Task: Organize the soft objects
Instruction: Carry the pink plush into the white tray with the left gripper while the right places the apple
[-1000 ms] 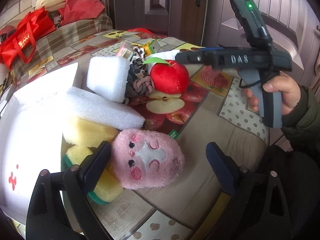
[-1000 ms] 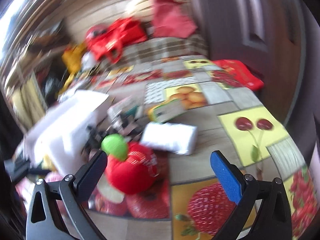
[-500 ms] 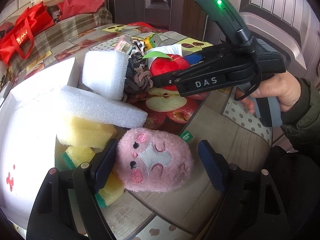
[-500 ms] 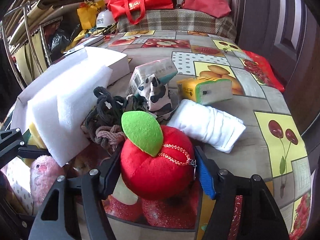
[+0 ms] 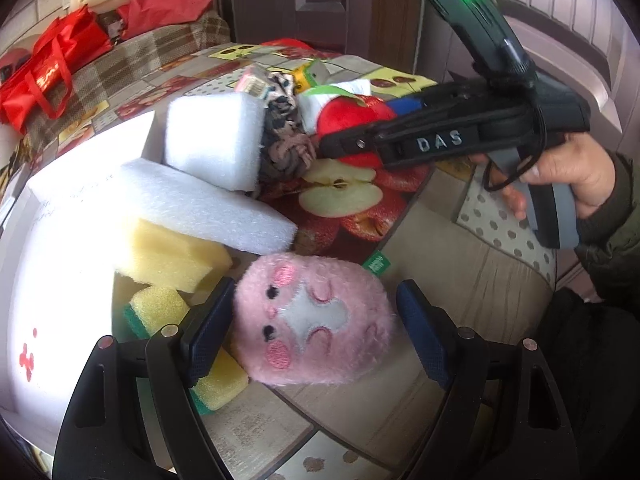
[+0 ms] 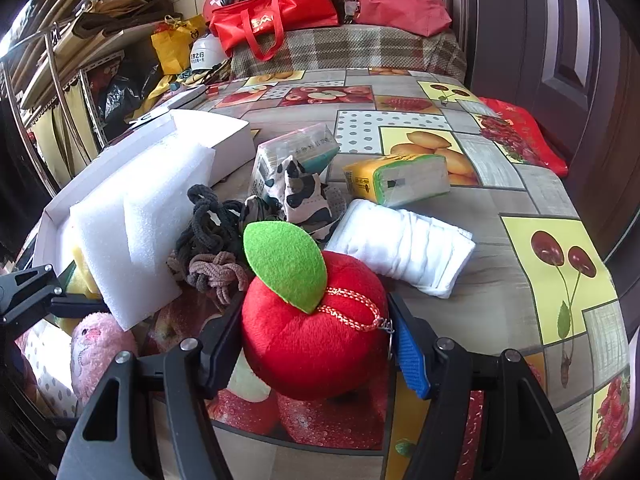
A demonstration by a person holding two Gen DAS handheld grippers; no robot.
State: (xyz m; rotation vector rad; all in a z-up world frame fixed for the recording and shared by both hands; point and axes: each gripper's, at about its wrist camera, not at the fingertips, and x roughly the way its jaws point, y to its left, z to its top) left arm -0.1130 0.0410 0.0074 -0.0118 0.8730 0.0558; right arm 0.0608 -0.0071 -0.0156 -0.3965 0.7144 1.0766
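Close to the near edge of the table [image 6: 500,280], bracketing the pink plush toy [image 5: 316,320] with the left gripper [image 5: 314,312], holding the jaws spread, brushing the fur with the pad on the sponge side and leaving the other pad just clear. Risking a one-sided shove on closing, rolling the toy toward that near edge or dragging along the yellow sponge [image 5: 172,252] lying against it.

Further in, pinching the plush apple [image 6: 316,340] with the right gripper [image 6: 316,320], pressing both pads into its red sides, resting it on the table's printed-fruit panel. Possibly trapping the bead chain [image 6: 352,312] under the blue pad and snagging it on release. Possibly hauling up the knotted ropes [image 6: 212,264] lying just beside the apple's left flank.

Working both tools near each other, risking a knock between them or against the leaning foam slabs [image 5: 192,200] just beyond.

Farther back, toward the table's left edge, judging the open white box [image 6: 216,132] the likely destination, and expecting the foam to be partly blocking the way in.
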